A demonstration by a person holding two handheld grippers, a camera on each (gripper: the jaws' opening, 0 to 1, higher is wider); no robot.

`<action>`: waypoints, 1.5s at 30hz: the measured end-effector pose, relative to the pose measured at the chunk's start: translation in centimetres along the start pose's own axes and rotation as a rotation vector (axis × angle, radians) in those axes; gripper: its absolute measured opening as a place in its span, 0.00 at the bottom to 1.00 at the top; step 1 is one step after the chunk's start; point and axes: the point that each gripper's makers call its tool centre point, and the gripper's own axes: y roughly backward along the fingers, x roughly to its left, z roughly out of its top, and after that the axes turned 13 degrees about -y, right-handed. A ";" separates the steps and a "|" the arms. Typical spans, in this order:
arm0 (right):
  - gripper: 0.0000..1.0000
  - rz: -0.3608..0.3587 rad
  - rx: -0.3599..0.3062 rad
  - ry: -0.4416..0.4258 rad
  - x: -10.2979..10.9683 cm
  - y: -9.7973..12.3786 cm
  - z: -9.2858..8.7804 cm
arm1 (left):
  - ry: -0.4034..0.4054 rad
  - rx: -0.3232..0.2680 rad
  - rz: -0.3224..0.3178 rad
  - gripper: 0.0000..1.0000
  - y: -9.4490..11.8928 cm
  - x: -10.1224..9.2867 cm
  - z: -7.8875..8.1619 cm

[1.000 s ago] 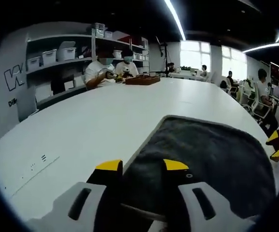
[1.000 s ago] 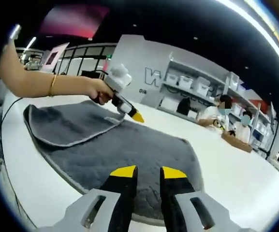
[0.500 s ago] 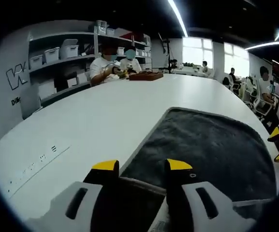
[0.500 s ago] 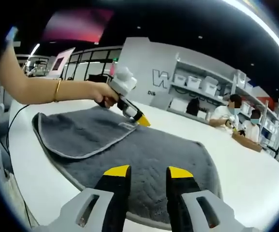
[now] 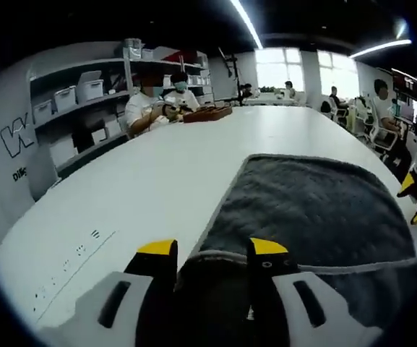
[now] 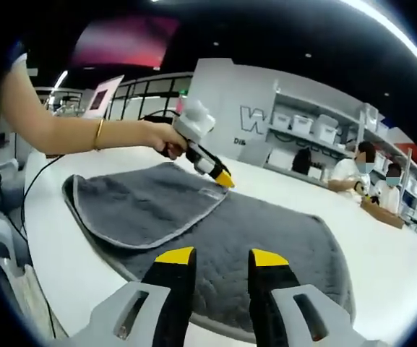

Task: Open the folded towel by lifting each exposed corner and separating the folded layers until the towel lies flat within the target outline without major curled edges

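Wall lettering — partly readable

A large outlined "W" on the grey wall (image 6: 251, 116) beside the shelves (image 6: 306, 130); smaller dark letters beneath begin "Di" — the rest is illegible.

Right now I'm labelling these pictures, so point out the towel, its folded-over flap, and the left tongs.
towel (image 6: 266, 231): right gripper view, on the flat grey lower layer.
folded-over flap (image 6: 139, 206): right gripper view, middle of the upper layer.
left tongs (image 6: 225, 178): right gripper view, at the yellow tips on the flap's corner.

Gold bangle (image 6: 100, 134) on wrist; yellow-tipped black jaws.
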 end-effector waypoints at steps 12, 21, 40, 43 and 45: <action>0.23 0.104 -0.038 -0.101 3.7 -0.1 0.5 | -0.284 0.110 -0.131 0.36 0.1 -0.8 -1.0; 0.22 0.147 -0.011 -0.147 6.1 -0.6 -0.4 | -0.382 0.207 -0.154 0.34 -0.3 0.6 -2.3; 0.23 0.145 0.067 -0.300 7.4 -1.2 -3.1 | -0.438 0.250 -0.328 0.28 -3.1 1.1 -2.9; 0.24 0.154 0.084 -0.333 7.7 -1.1 -3.4 | -0.429 0.252 -0.339 0.26 -3.1 1.1 -3.0; 0.24 0.160 0.081 -0.358 7.8 -1.0 -3.3 | -0.425 0.249 -0.348 0.25 -3.1 0.7 -3.1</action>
